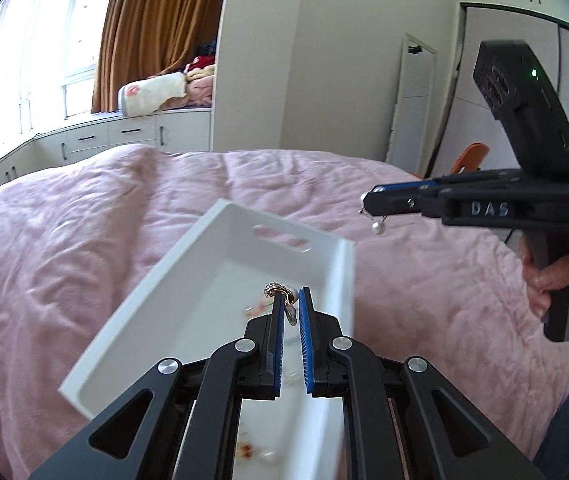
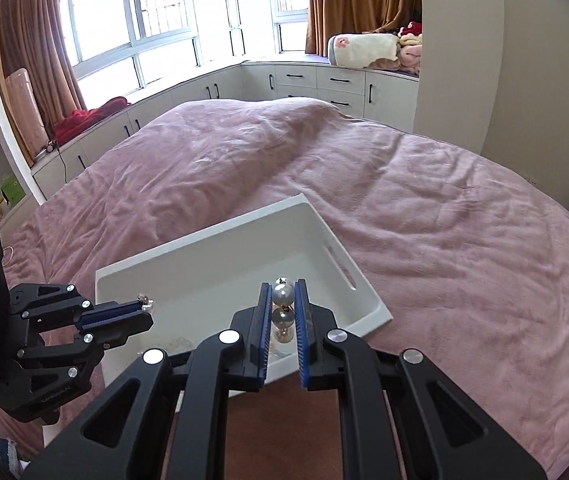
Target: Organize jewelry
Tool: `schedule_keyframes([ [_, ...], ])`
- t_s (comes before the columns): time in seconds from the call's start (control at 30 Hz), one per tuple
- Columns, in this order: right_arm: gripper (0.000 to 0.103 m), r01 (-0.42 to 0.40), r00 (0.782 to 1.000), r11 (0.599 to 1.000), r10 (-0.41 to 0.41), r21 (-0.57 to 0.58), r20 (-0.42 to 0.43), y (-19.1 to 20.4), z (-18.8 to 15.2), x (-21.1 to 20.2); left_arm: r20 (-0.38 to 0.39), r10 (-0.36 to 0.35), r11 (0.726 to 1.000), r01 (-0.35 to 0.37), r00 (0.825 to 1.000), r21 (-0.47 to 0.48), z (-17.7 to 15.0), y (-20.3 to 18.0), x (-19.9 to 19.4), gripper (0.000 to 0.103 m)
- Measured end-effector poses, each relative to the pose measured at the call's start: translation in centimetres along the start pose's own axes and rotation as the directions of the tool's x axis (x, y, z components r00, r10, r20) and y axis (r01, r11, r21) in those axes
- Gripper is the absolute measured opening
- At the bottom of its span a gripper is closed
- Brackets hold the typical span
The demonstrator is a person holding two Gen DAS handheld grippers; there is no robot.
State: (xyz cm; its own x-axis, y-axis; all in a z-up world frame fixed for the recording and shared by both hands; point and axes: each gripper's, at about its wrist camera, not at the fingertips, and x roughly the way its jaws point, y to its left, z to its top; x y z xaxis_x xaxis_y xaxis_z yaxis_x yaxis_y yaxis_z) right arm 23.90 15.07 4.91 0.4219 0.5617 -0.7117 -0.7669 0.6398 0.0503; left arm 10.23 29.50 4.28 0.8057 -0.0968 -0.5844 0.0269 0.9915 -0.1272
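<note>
A white plastic tray (image 1: 188, 280) lies on the pink bed; it also shows in the right wrist view (image 2: 212, 256). My left gripper (image 1: 291, 300) hovers over the tray, shut on a gold earring with a stone cluster (image 1: 278, 292); the right wrist view shows it (image 2: 146, 306) at the tray's left rim. My right gripper (image 2: 283, 292) is shut on a pearl drop earring (image 2: 283, 295) above the tray's near right corner. In the left wrist view it (image 1: 366, 202) is right of the tray with a pearl (image 1: 377, 229) dangling. Small jewelry pieces (image 1: 254, 450) lie in the tray.
The pink blanket (image 2: 404, 200) covers the whole bed around the tray. White window-seat cabinets (image 2: 316, 84) with folded blankets stand behind the bed. A wardrobe wall (image 1: 324, 60) is at the far side. An orange object (image 1: 470, 158) sits past the bed's right edge.
</note>
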Motion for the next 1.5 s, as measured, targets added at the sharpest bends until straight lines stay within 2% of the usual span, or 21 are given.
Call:
schedule_keyframes([
  [0.23, 0.012, -0.026, 0.999, 0.999, 0.025, -0.020, -0.036, 4.3, 0.6, 3.2, -0.048, 0.092, 0.996, -0.092, 0.995, 0.006, -2.6, 4.0, -1.0, 0.012],
  [0.57, 0.012, -0.049, 0.997, 0.999, 0.047, -0.021, -0.067, 7.3, 0.6, 5.7, -0.068, 0.109, 0.993, -0.106, 0.992, 0.043, -4.4, 5.1, -1.8, 0.012],
  [0.7, 0.015, -0.044, 0.996, 0.999, 0.043, -0.015, -0.073, 7.5, 0.6, 6.0, -0.086, 0.115, 0.993, -0.111, 0.990, 0.051, -4.6, 5.0, -1.5, 0.014],
  [0.73, 0.020, -0.042, 0.996, 0.999, 0.041, -0.011, -0.077, 7.5, 0.5, 6.0, -0.090, 0.119, 0.992, -0.115, 0.989, 0.055, -4.6, 4.9, -1.4, 0.014],
  [0.77, 0.026, -0.045, 0.996, 0.999, 0.044, -0.009, -0.081, 7.4, 0.5, 6.0, -0.089, 0.132, 0.990, -0.127, 0.987, 0.060, -4.6, 4.8, -1.3, 0.018],
  [0.83, 0.052, -0.029, 0.997, 0.999, 0.027, -0.021, -0.079, 7.5, 0.4, 5.8, -0.086, 0.137, 0.990, -0.132, 0.987, 0.056, -4.6, 4.7, -1.3, 0.036],
  [0.9, 0.059, -0.007, 0.997, 0.999, 0.004, -0.045, -0.071, 7.6, 0.2, 5.5, -0.079, 0.146, 0.989, -0.143, 0.986, 0.045, -4.3, 4.6, -1.3, 0.044],
  [0.93, 0.061, 0.001, 0.997, 0.999, -0.005, -0.054, -0.071, 7.6, 0.1, 5.4, -0.078, 0.151, 0.988, -0.148, 0.986, 0.039, -4.2, 4.5, -1.2, 0.049],
  [1.07, 0.072, 0.034, 0.997, 0.996, -0.040, -0.077, -0.073, 7.0, -0.2, 4.9, -0.070, 0.176, 0.984, -0.174, 0.982, 0.035, -3.6, 4.1, -1.0, 0.057],
  [1.13, 0.080, 0.044, 0.997, 0.996, -0.049, -0.076, -0.065, 6.5, -0.4, 4.4, -0.064, 0.186, 0.982, -0.184, 0.980, 0.038, -3.5, 3.7, -1.1, 0.069],
  [1.23, 0.084, 0.046, 0.998, 0.997, -0.049, -0.067, -0.048, 5.8, -1.0, 3.3, -0.055, 0.198, 0.980, -0.196, 0.979, 0.034, -3.1, 3.0, -1.4, 0.084],
  [1.27, 0.085, 0.046, 0.998, 0.997, -0.049, -0.069, -0.041, 5.7, -1.3, 2.9, -0.050, 0.203, 0.979, -0.202, 0.978, 0.033, -2.9, 2.8, -1.5, 0.087],
  [1.3, 0.092, 0.048, 0.998, 0.996, -0.051, -0.073, -0.032, 5.6, -1.6, 2.5, -0.048, 0.213, 0.977, -0.211, 0.976, 0.033, -2.8, 2.5, -1.6, 0.091],
  [1.33, 0.096, 0.055, 0.998, 0.995, -0.057, -0.077, -0.014, 5.5, -1.9, 2.1, -0.047, 0.225, 0.974, -0.223, 0.973, 0.033, -2.6, 2.1, -1.7, 0.092],
  [1.5, 0.098, 0.062, 0.998, 0.996, -0.059, -0.071, 0.037, 4.8, -3.2, 0.5, -0.034, 0.250, 0.968, -0.249, 0.968, 0.023, -2.2, 0.9, -2.0, 0.094],
])
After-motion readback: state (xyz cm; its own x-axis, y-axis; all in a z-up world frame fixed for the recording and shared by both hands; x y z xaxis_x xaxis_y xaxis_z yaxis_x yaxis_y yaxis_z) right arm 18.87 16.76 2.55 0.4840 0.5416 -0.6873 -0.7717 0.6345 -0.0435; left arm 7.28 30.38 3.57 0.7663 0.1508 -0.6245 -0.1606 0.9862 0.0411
